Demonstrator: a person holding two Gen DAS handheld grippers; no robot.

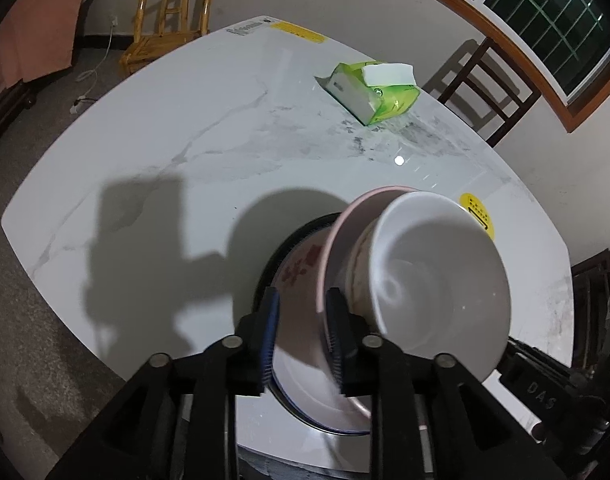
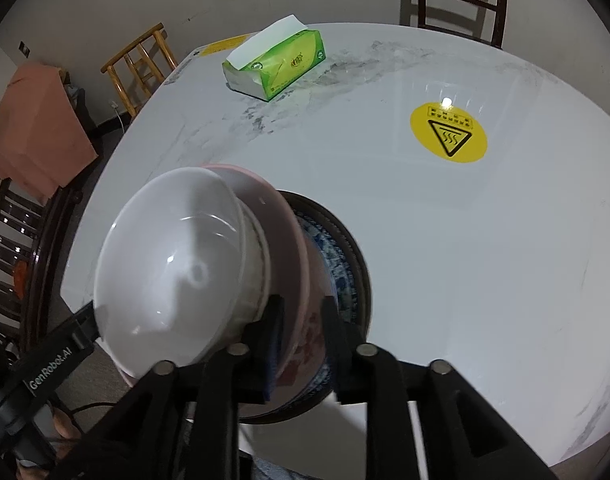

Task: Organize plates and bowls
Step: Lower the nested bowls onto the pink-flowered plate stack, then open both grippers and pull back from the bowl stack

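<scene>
Closest to the lens on the left: left gripper (image 1: 303, 300), black with blue pads, slightly parted, astride the rim of a pink-rimmed ceramic bowl with red flower print (image 1: 301, 268); one pad inside, one outside, a gap showing, no clamping. Same on the right: right gripper (image 2: 303, 304), narrowly open, straddling that bowl's rim from the other side.

Nested in the pink bowl: a cream bowl, mostly hidden, and on top a plain glossy white bowl (image 1: 437, 280). Beneath them: a blue-and-white patterned plate (image 2: 341, 272), then a dark-rimmed round plate (image 2: 361, 264). Whole stack resting near the front edge of a white marble-look table (image 1: 185, 140).

Further out on the tabletop: a round yellow heat-warning sticker (image 2: 448, 132), then a green tissue pack (image 1: 375, 92) with a white sheet sticking out.

Beyond the table: a light wooden chair (image 1: 169, 16) and a dark wooden chair (image 2: 461, 0) against the wall.
</scene>
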